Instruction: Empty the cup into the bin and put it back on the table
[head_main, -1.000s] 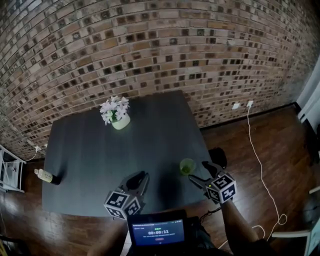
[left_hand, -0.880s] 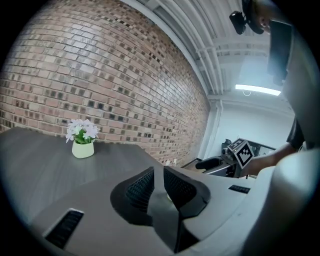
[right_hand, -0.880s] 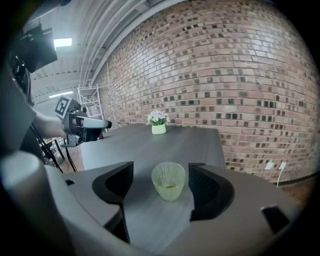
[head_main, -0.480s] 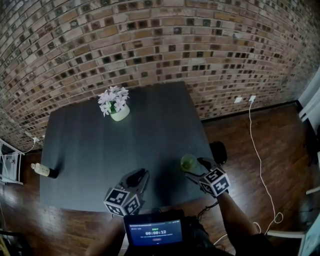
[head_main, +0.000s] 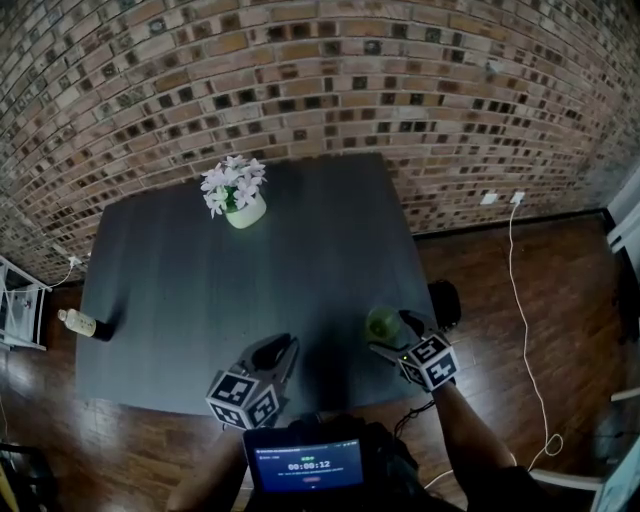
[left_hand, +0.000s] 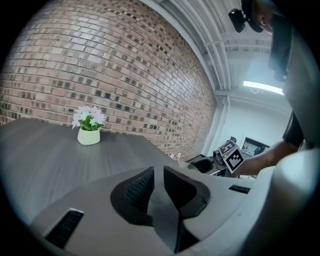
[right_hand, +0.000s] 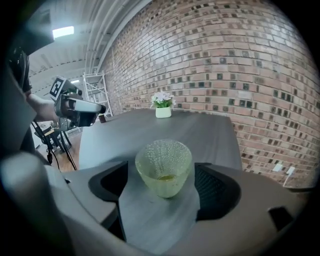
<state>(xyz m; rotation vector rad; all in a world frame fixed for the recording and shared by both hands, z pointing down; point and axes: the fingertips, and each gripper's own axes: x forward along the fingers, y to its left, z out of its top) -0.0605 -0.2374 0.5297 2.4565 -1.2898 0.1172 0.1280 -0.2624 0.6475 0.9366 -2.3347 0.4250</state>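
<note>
A green dimpled glass cup (head_main: 380, 325) stands on the dark table (head_main: 200, 290) near its front right edge, with a little yellowish stuff in its bottom (right_hand: 165, 176). My right gripper (head_main: 397, 333) is around it, one jaw on each side. Its jaws have just been opening; the cup (right_hand: 164, 167) is between them with a gap on both sides, so the right gripper (right_hand: 162, 182) is open. My left gripper (head_main: 275, 352) hovers over the table's front edge, shut on nothing (left_hand: 158, 182). A black bin (head_main: 445, 300) sits on the floor by the table's right side.
A white pot of flowers (head_main: 240, 205) stands at the table's far side, and a bottle (head_main: 85, 323) at its left edge. A white cable (head_main: 530, 300) runs over the wooden floor at right. A brick wall is behind. A screen (head_main: 305, 462) hangs at my chest.
My right gripper has sunk toward the table and closed in around the cup, its jaws wider apart. The left gripper has dropped a little.
</note>
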